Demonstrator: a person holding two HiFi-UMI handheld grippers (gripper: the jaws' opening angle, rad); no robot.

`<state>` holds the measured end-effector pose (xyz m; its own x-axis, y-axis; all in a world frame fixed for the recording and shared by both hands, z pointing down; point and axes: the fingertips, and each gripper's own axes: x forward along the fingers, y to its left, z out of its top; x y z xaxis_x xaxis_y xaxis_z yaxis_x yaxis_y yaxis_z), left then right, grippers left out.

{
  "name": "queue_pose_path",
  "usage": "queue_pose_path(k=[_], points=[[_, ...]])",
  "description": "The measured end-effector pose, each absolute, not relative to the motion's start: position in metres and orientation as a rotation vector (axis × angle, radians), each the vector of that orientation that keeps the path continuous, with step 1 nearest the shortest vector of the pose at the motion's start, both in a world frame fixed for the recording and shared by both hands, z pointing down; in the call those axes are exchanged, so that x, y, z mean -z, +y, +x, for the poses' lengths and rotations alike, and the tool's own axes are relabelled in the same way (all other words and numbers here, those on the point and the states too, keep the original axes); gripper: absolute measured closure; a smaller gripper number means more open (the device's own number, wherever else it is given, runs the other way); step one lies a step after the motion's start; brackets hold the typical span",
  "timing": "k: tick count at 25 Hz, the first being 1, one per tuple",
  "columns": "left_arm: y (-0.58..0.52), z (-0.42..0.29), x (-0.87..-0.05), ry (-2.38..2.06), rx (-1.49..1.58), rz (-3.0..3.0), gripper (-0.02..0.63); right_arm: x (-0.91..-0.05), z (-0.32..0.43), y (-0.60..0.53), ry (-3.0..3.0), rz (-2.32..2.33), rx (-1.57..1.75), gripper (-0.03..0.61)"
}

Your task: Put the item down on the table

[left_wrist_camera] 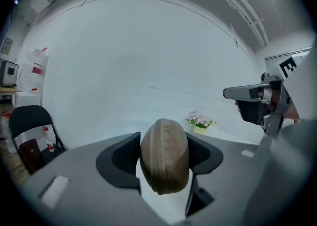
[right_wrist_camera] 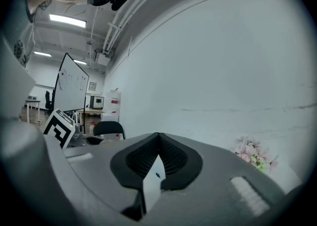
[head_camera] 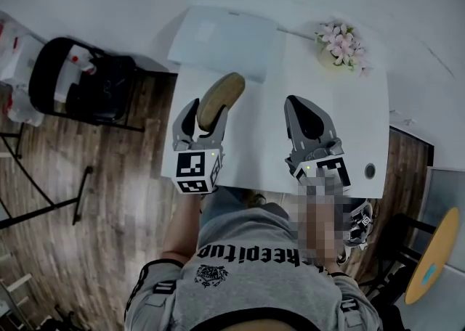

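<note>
Brown and oval, a fabric case with a zipper seam around its edge (head_camera: 220, 97) sits between the jaws of the left gripper (head_camera: 207, 115), and both black ribbed pads press on its broad sides, so we hold it firmly on edge. In the left gripper view the seam of the case (left_wrist_camera: 164, 156) runs straight toward the camera, with the white rectangular table (head_camera: 261, 141) showing below it; we cannot tell whether its lower edge touches the tabletop. In the head view the case lies over the table's left half, at about 10 o'clock from the table's middle. The right gripper (head_camera: 299, 104) hovers over the right half, well apart from the case, and its own view shows its jaws (right_wrist_camera: 158, 143) closed together with nothing between them. A small pot of pink flowers (head_camera: 340, 45) stands at 2 o'clock, a pale flat rectangular sheet (head_camera: 221, 43) at 12 o'clock. A black folding chair (head_camera: 87, 79) stands at 9 o'clock on the wooden floor (head_camera: 109, 177).
</note>
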<state>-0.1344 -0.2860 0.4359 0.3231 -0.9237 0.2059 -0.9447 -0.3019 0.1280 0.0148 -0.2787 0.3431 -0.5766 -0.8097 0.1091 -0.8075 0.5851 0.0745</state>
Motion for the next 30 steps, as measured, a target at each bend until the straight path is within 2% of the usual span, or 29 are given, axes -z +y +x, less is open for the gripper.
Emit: queue_pose_path(k=[30], points=[[-0.325, -0.126, -0.534, -1.517, -0.413, 2.343, 0.336, -0.38, 0.01, -0.306, -2.542, 1.452, -0.092, 0.581]])
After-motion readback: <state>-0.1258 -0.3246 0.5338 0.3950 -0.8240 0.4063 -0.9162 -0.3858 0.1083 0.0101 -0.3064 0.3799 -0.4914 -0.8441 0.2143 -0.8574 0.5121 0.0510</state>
